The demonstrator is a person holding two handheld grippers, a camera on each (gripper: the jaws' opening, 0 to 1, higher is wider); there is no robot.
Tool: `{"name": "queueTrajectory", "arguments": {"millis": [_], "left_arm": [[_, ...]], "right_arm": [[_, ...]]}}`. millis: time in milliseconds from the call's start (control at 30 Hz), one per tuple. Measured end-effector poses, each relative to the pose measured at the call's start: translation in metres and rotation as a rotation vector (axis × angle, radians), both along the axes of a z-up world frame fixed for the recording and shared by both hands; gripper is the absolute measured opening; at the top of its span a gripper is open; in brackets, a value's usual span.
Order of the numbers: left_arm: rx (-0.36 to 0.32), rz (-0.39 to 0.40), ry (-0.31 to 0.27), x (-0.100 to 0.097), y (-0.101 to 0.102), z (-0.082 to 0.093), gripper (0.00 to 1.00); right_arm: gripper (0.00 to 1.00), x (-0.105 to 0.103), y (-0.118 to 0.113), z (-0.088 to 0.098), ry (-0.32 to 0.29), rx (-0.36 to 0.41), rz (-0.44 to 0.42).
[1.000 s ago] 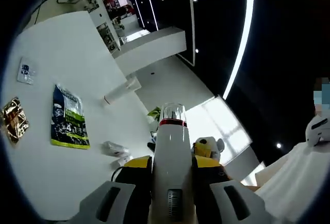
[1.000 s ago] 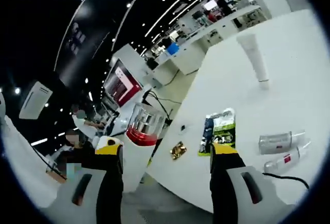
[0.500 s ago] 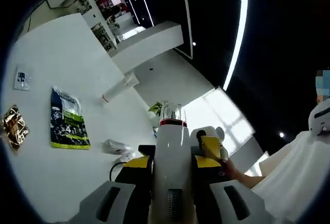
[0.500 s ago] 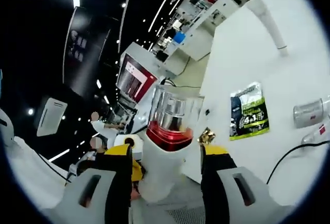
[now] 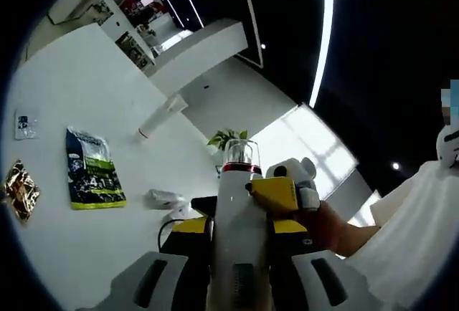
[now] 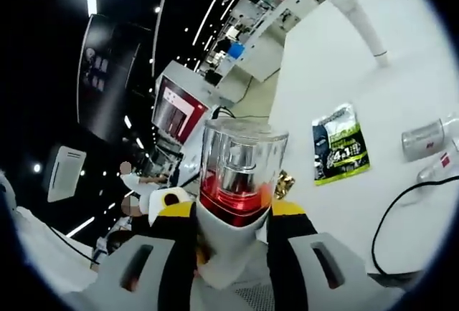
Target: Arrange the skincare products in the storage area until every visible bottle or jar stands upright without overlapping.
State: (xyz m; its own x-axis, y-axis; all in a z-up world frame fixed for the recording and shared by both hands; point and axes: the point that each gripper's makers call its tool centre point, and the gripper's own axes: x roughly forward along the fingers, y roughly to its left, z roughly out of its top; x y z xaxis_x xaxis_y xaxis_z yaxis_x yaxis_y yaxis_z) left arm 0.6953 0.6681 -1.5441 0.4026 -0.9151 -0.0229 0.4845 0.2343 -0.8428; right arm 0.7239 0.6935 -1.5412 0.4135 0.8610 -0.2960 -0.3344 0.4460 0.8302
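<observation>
White table, seen tilted, carrying a green sachet, a lying white tube and two lying clear bottles. Tall white bottle with red band and clear cap, held off the table in the left claw, which is clamped on its body. Right claw brackets the cap; whether it grips cannot be told. The bottle appears rigid, smooth and slippery: hold the body, not the cap.

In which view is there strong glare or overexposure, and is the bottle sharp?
Left gripper view: the bright window behind the white bottle is blown out, bottle sharp. Right gripper view: white table nearly washed out, clear cap sharp, fisheye bends the edges.
</observation>
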Motion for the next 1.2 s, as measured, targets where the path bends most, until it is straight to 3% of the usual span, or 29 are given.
{"name": "queueTrajectory", "arguments": {"millis": [100, 267, 633, 867, 1033, 1200], "left_arm": [[0.004, -0.013, -0.003, -0.002, -0.002, 0.000, 0.29], [0.001, -0.040, -0.009, -0.008, -0.006, 0.000, 0.29], [0.014, -0.086, -0.026, -0.016, -0.014, 0.002, 0.30], [0.022, -0.080, -0.030, -0.013, -0.014, -0.001, 0.30], [0.028, -0.057, -0.047, -0.011, -0.012, 0.001, 0.31], [0.025, -0.039, -0.029, -0.006, -0.009, -0.001, 0.32]], "right_arm": [[0.34, -0.001, -0.003, 0.000, 0.012, 0.002, -0.011], [0.33, -0.006, -0.003, 0.006, -0.045, -0.039, -0.009], [0.32, -0.013, -0.013, 0.007, -0.058, -0.047, -0.057], [0.32, -0.009, -0.011, 0.006, -0.072, -0.056, -0.036], [0.32, -0.008, -0.007, 0.011, -0.119, -0.084, -0.004], [0.31, -0.003, -0.004, 0.008, -0.124, -0.084, 0.007]]}}
